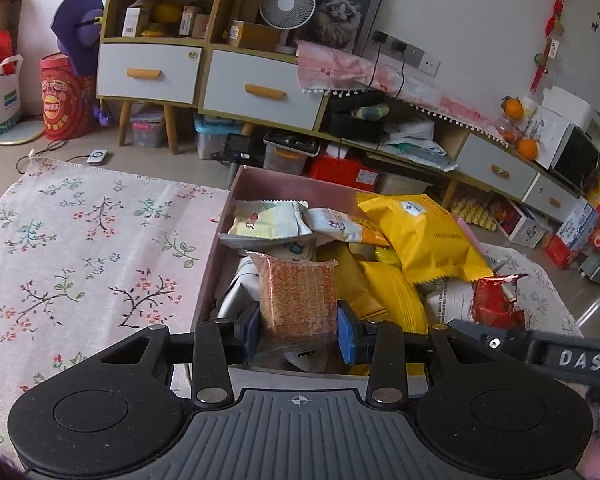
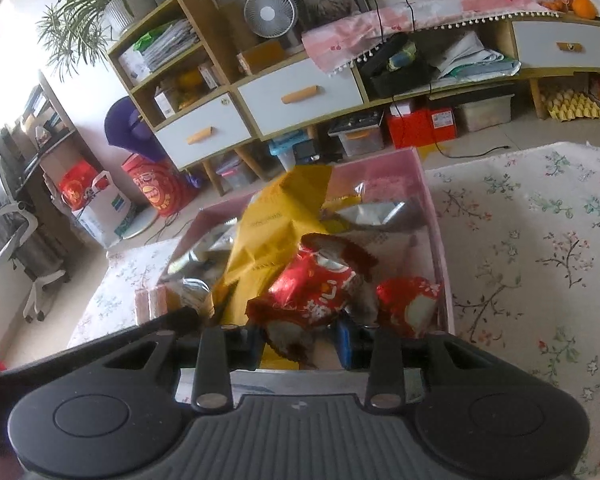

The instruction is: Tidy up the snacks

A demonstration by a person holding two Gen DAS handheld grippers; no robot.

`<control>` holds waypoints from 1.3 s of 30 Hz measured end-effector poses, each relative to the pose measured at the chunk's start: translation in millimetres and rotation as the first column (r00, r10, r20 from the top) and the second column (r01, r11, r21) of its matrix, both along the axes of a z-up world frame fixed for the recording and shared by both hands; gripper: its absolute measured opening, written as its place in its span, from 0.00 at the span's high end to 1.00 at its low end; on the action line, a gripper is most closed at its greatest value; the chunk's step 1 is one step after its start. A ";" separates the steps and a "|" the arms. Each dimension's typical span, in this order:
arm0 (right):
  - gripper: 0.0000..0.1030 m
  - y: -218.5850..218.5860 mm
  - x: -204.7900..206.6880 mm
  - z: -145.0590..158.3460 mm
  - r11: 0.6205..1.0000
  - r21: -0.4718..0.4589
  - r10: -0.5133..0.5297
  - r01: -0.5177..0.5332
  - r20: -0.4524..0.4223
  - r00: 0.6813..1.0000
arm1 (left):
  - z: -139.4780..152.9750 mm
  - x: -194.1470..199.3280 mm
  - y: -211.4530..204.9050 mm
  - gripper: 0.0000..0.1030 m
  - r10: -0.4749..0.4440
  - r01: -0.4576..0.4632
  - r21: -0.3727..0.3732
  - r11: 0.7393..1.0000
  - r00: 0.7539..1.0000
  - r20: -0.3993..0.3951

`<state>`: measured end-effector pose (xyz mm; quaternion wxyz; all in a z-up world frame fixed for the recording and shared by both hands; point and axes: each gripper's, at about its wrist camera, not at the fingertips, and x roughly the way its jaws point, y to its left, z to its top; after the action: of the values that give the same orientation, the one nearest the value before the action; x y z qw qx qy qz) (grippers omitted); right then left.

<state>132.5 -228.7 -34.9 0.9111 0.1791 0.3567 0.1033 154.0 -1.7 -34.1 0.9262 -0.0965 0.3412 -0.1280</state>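
A pink box [image 1: 260,182] full of snack packets stands on a floral cloth. My left gripper [image 1: 298,334] is shut on a clear packet of brown crackers [image 1: 298,292], held upright over the box's near end. Yellow bags [image 1: 424,236] and pale packets [image 1: 268,220] lie behind it. In the right wrist view the same box [image 2: 434,208] shows. My right gripper [image 2: 302,340] is shut on a red snack bag [image 2: 312,292] over the box's near right corner. Another red bag [image 2: 410,304] lies beside it. The right gripper's body [image 1: 540,352] shows in the left wrist view.
The floral cloth [image 1: 80,248] spreads to the left of the box and to its right [image 2: 540,248]. A low cabinet with drawers [image 1: 260,92] and storage bins beneath stands behind. A fan [image 1: 287,4] and cat picture [image 1: 342,12] sit on it.
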 end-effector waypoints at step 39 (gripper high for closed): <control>0.24 -22.1 -24.3 40.2 0.998 0.021 -0.066 0.065 0.055 0.996 | 23.5 -31.7 -12.6 0.07 -0.027 0.027 0.131 0.991 1.000 -0.002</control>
<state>108.3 -250.8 5.3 0.9219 0.1964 0.3239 0.0816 122.3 -14.3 -10.6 0.9288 -0.0308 0.3501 -0.1179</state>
